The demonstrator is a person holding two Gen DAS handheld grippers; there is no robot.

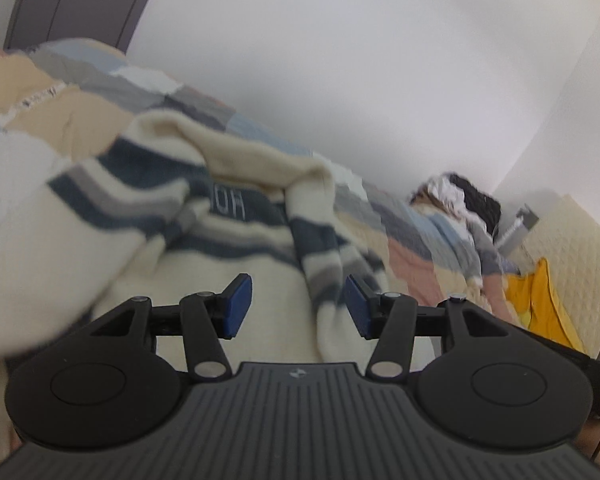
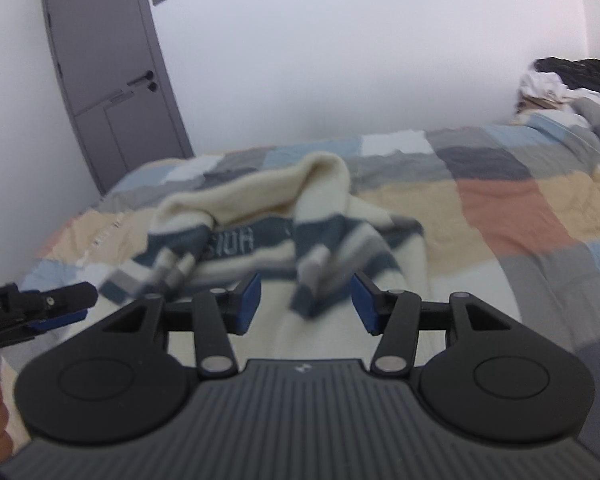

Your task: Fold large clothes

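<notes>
A cream sweater with navy and grey stripes (image 1: pixel 204 216) lies crumpled on the bed, both sleeves thrown across its body. It also shows in the right wrist view (image 2: pixel 284 216). My left gripper (image 1: pixel 299 306) is open and empty, just above the sweater's near cream part, with a striped sleeve (image 1: pixel 320 256) between its blue pads. My right gripper (image 2: pixel 306 304) is open and empty, close over the near hem, a sleeve cuff (image 2: pixel 312 280) between its pads. The left gripper also shows at the left edge of the right wrist view (image 2: pixel 56 308).
The bed has a patchwork quilt (image 2: pixel 500 200) of beige, blue, grey and pink squares. A pile of other clothes (image 2: pixel 560 80) lies at the far right end. A grey door (image 2: pixel 112 68) stands at the back left. A yellow cloth (image 1: pixel 540 300) hangs at the right.
</notes>
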